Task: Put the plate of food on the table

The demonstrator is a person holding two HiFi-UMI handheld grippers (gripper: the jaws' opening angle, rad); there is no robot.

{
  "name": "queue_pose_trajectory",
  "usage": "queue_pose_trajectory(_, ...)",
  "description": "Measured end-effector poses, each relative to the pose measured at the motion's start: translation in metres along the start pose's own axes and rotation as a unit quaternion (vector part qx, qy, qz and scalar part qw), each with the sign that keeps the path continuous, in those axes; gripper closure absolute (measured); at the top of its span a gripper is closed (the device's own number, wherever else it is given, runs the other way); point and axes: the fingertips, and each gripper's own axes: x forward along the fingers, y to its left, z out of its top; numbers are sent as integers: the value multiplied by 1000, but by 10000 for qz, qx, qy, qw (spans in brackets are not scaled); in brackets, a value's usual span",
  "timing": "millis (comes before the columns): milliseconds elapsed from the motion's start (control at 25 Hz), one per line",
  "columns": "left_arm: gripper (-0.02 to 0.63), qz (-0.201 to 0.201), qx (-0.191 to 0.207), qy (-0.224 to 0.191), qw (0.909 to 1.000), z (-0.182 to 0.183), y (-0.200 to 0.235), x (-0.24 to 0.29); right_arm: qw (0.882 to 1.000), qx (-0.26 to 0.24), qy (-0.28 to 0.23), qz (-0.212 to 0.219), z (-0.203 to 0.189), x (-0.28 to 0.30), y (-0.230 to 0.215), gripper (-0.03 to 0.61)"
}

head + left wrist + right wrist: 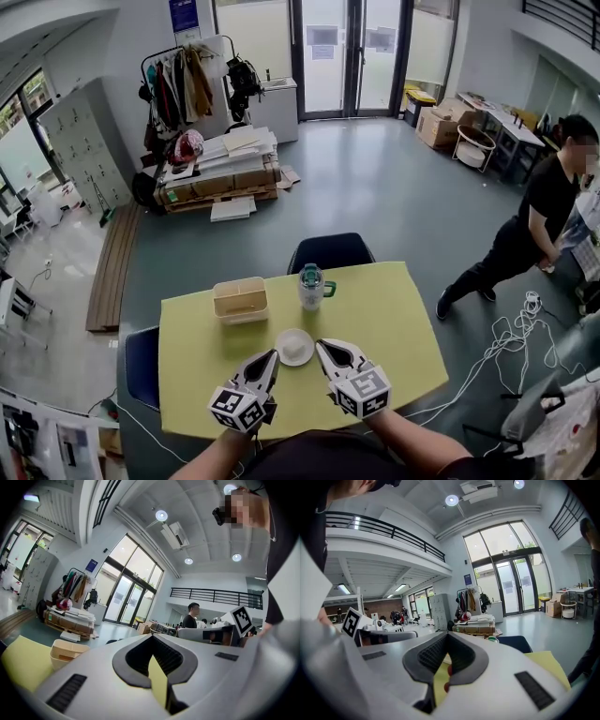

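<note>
A small white plate (295,348) with pale food lies on the yellow table (394,328), near its front middle. My left gripper (271,359) rests just left of the plate, its tip at the rim. My right gripper (323,347) sits at the plate's right rim. Both have their jaws closed to a point and hold nothing. In the left gripper view, the left gripper (155,666) shows only a thin sliver of yellow table between its jaws. The right gripper (442,668) shows yellow and a few red specks in its narrow slit.
A beige basket (240,300) and a green-lidded mug (311,286) stand behind the plate. Dark chairs sit at the far side (330,251) and left end (141,366). A person (534,225) stands at right, with white cables (497,347) on the floor.
</note>
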Motion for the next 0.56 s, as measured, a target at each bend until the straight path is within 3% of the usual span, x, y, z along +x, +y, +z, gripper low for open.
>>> queue_pose_trajectory(560,606,5,-69,-28,10000,-7,-2,2,10000,21,38,27,-8,2,-1,566)
